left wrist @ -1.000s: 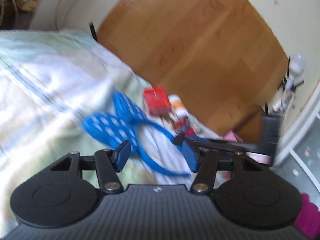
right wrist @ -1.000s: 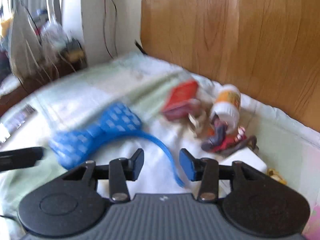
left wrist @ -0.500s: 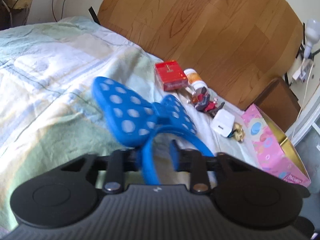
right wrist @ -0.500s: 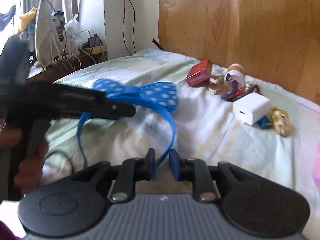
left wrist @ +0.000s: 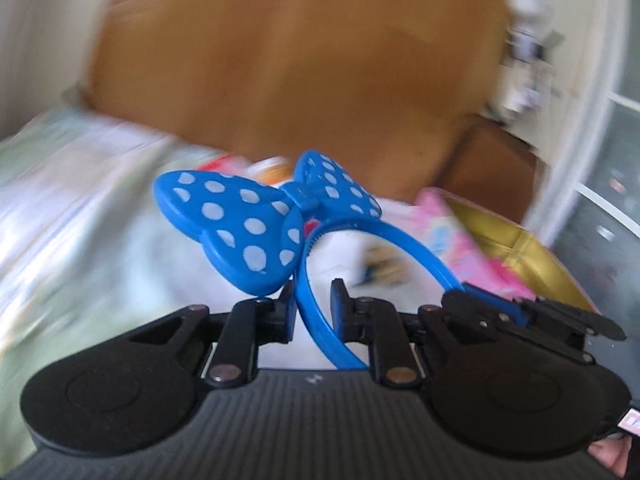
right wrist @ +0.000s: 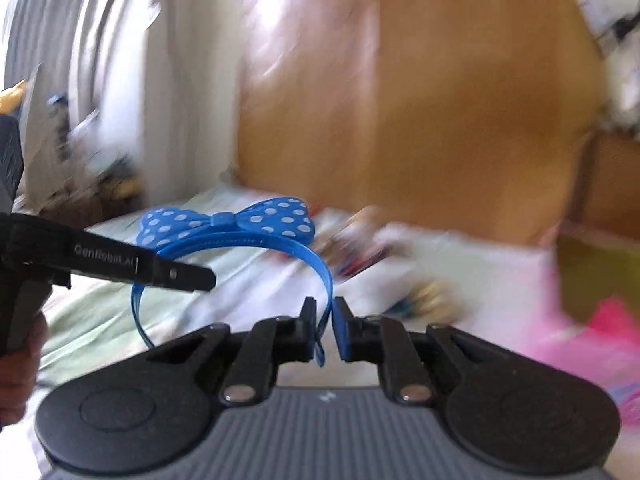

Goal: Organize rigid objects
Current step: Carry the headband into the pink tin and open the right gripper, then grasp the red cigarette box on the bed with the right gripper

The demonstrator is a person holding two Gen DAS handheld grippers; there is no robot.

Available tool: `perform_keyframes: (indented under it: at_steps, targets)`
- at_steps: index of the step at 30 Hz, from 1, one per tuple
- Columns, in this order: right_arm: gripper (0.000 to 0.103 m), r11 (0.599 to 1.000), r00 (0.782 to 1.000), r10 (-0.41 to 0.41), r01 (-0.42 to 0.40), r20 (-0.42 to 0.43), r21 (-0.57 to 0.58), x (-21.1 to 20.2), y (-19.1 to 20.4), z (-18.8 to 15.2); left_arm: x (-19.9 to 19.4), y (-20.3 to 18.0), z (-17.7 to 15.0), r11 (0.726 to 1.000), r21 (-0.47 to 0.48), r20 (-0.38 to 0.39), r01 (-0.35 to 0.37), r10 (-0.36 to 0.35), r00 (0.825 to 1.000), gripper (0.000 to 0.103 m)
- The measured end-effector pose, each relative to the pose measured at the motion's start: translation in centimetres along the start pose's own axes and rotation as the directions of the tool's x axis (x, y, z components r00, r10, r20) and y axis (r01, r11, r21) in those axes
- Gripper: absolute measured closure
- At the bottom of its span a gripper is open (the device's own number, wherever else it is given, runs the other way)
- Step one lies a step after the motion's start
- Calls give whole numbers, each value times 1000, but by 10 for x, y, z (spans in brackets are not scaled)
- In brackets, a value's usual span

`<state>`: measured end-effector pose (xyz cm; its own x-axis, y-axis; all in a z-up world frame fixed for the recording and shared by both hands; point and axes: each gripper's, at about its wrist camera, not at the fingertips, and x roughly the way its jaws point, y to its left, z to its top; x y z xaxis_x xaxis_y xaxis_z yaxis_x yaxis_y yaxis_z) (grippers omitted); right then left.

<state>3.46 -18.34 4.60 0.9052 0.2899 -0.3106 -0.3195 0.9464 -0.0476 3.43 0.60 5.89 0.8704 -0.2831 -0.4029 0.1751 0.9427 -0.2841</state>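
Note:
A blue headband with a white-dotted bow hangs in the air above the bed, one gripper on each end of its band. My left gripper is shut on the left end, just under the bow. In the left wrist view my right gripper shows at the right, on the far end of the band. In the right wrist view the headband arches ahead, and my right gripper has its jaws closing onto the thin band end between its pads. My left gripper reaches in from the left.
A pale checked bedsheet lies below, with a blurred heap of small items near the wooden headboard. A pink box with a gold inside stands at the bed's right. A person's hand holds the left tool.
Both grippers closed on the ends of the headband, which lay on the bed a second ago. It has since been lifted off the sheet and carried to the right, towards the pink box.

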Motion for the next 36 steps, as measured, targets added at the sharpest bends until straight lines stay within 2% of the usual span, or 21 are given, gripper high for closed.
perform_keyframes:
  at_steps: [2,4,8,11,14,16,17,18,19,23,26,28,29,30,32,34,36]
  targets:
    - [93,994,994,-98,96,39,48,-11,-35,3,22,-38,17,994,92,16,59,-61,998,83]
    - [93,978,981,-186,180,51,106,-18,-72,3,56,-80,33,978,159,-5,137,-138,990,83]
    - [93,918,933,-358,347,25,193,-26,-145,-5,132,-150,45,945,182,-106,270,-254,961,82]
    - [93,873,900,-435,431,-35,230,-21,-193,-13,181,-190,41,928,218,-167,303,-271,948,82]
    - [92,851,884,-461,466,-82,241,-4,-220,-21,225,-211,38,939,203,-241,277,-227,944,82]
    - [89,846,883,-460,467,-92,256,8,-230,-25,240,-217,32,946,221,-259,237,-177,949,80]
    - [84,840,880,-468,473,-87,265,12,-231,-26,244,-219,31,948,231,-263,218,-155,952,74]
    - [77,838,880,-469,471,-76,277,14,-230,-30,247,-218,30,951,233,-266,203,-139,954,64]
    - [64,833,878,-475,471,-60,292,15,-231,-32,245,-216,29,953,230,-265,198,-135,955,60]
    - [62,811,849,-527,490,37,319,3,-233,-35,221,-204,27,938,254,-230,235,-177,957,55]
    - [62,803,828,-552,496,99,332,-6,-235,-34,198,-189,22,942,224,-188,250,-210,959,55]
    - [62,816,840,-530,469,114,338,-10,-231,-33,179,-169,19,951,193,-155,243,-216,964,57]
    - [62,827,849,-514,453,121,333,-12,-227,-32,167,-158,17,944,179,-146,275,-251,957,59]
    - [62,841,859,-495,437,130,319,-14,-220,-30,155,-146,15,947,168,-133,275,-255,958,54]
    - [62,874,876,-454,403,162,271,-16,-202,-24,135,-126,12,964,180,-101,198,-182,978,53]
    - [62,908,899,-396,351,189,229,-15,-182,-17,117,-94,10,971,148,-71,189,-180,981,53]
    - [62,942,932,-307,268,195,202,-11,-160,-8,104,-61,8,986,121,-41,116,-112,993,52]
